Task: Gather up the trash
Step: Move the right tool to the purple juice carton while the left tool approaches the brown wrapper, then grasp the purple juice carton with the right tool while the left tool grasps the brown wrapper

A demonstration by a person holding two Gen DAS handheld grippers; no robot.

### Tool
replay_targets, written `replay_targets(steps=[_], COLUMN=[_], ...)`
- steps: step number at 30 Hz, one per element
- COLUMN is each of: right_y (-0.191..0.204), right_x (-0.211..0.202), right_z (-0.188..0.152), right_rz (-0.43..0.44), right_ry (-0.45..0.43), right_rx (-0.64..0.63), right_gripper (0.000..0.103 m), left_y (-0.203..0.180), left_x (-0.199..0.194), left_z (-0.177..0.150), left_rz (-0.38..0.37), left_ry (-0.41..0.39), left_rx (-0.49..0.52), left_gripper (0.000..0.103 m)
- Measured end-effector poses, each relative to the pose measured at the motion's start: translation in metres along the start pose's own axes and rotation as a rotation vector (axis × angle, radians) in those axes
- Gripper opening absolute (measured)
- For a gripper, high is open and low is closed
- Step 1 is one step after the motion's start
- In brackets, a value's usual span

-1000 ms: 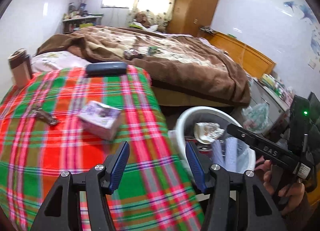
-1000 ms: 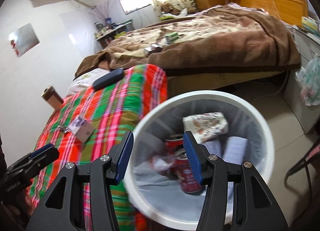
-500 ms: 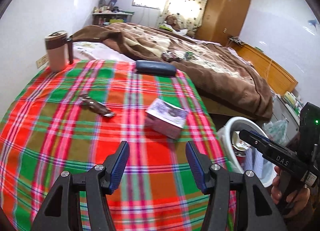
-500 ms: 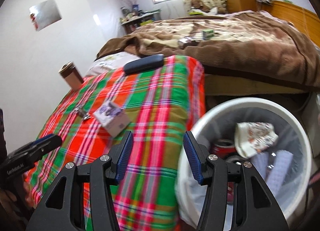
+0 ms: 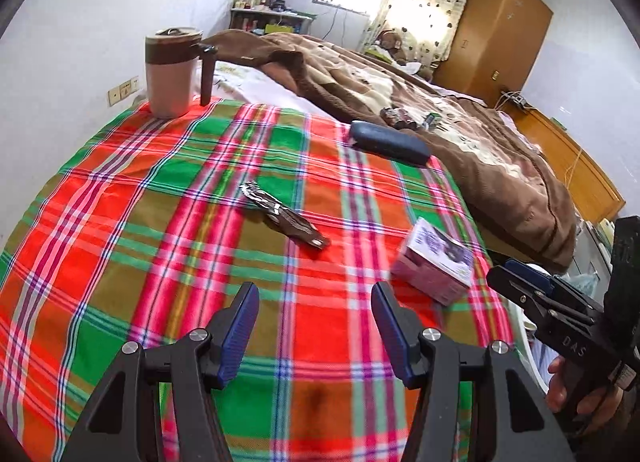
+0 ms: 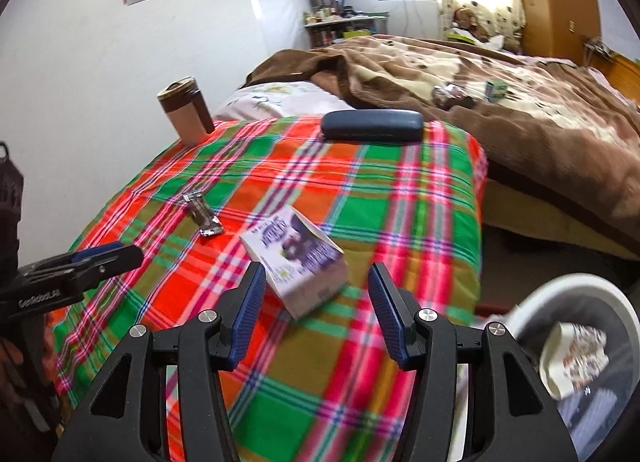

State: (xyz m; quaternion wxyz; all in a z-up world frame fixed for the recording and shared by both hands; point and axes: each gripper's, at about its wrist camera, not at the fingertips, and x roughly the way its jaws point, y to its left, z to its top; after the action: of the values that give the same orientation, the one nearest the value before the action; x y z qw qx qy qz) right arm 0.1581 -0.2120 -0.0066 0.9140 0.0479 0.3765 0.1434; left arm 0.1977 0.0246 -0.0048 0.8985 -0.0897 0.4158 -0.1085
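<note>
Reaching for the small purple carton [image 6: 294,260] should go well if the right gripper [image 6: 316,302] comes low and level, so both fingers pass its sides before closing. Its jaws are wide apart and empty, with the carton just ahead between them, tilted on the plaid cloth [image 6: 384,198]. The left gripper [image 5: 316,326] is also spread and empty, hovering above the cloth. Further away lies a foil wrapper [image 5: 282,218]. The white bin [image 6: 576,290] waits beside the table.

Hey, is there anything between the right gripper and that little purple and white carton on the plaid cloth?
Nothing visible: the open right gripper faces the purple and white carton directly, with only bare plaid cloth between.
</note>
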Motion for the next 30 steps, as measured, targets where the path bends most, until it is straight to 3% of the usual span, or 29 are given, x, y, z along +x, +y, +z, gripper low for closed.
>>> replay_targets(steps=[3,8,13,17,23,30], right_y=[0.005,0.007,0.015,0.014,0.025,0.026], right_x=[0.009,0.025,0.038,0.042,0.041,0.044], right_z=[0.005,0.012,0.013,0.014,0.010,0.004], right_rz=[0.009,0.020,0.006,0.070,0.093,0.042], right_ry=[-0.004,0.004,0.002,0.030,0.058,0.082], right_rx=[-0.027,-0.040,-0.135,-0.147,-0.187,-0.189], right_gripper=[0.063,0.063,0.063,0.064,0.066,0.066], left_y=[0.007,0.015,0.020,0.021,0.023,0.021], left_x=[0.010,0.030,0.049,0.061,0.074,0.083], left_z=[0.010,0.026,0.033,0.037,0.042,0.047], left_rz=[0.013,0.011,0.017,0.025,0.021,0.039], left_ry=[0.011,0.025,0.051,0.070,0.087,0.094], left_rx=[-0.015,-0.022,-0.027,-0.017,-0.037,-0.038], left_gripper=[0.058,0.058,0.058,0.058,0.059,0.059])
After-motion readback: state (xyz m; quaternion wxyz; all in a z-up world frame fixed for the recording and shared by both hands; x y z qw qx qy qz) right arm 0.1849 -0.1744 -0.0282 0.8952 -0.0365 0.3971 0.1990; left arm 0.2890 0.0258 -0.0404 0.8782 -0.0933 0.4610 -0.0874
